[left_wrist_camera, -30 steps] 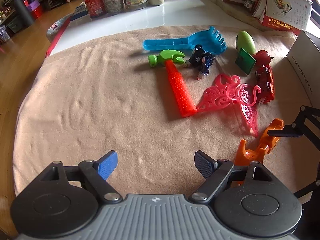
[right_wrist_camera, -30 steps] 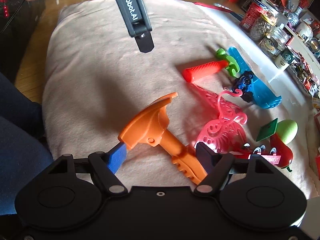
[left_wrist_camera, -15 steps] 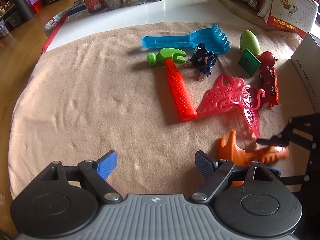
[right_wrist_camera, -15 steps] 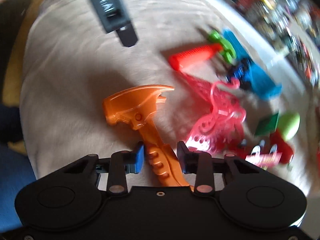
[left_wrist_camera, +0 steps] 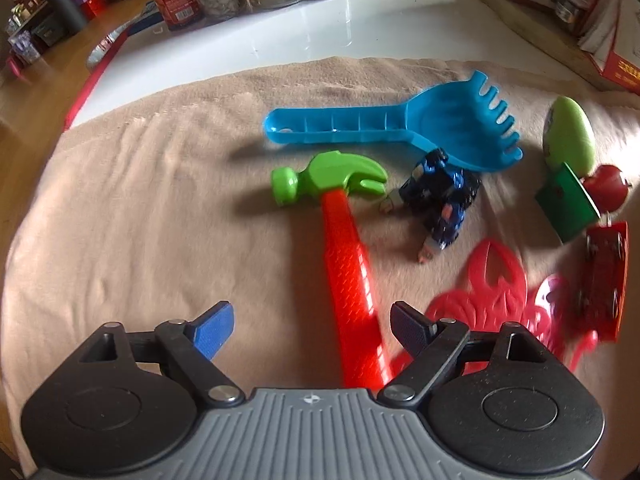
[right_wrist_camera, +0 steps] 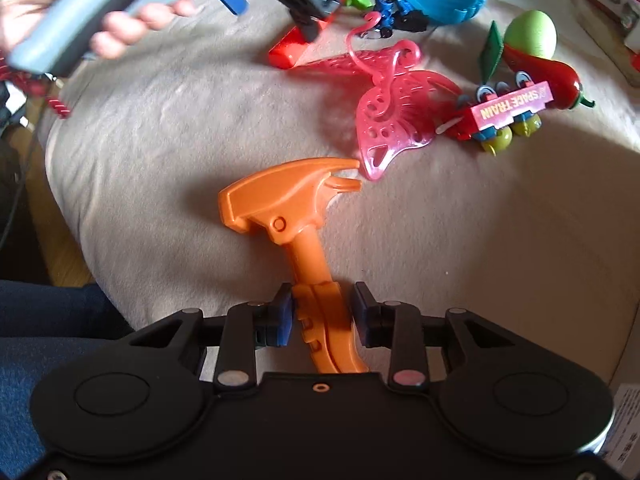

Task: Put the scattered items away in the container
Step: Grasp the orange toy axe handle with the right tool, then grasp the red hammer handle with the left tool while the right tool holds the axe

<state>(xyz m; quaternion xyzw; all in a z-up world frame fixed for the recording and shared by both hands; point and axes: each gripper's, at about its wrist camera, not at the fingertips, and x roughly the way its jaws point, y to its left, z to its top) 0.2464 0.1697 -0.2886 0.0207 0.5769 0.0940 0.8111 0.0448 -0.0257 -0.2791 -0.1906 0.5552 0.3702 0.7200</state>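
My right gripper point(right_wrist_camera: 322, 314) pinches the handle of the orange toy hammer point(right_wrist_camera: 294, 216), whose head points away from me above the beige blanket point(right_wrist_camera: 180, 128), near the pink butterfly point(right_wrist_camera: 394, 114). My left gripper point(left_wrist_camera: 312, 326) hangs wide apart over the red handle of the green-headed hammer point(left_wrist_camera: 344, 236), not touching it. Beyond lie the blue rake point(left_wrist_camera: 400, 128) and a dark blue robot toy point(left_wrist_camera: 438, 196).
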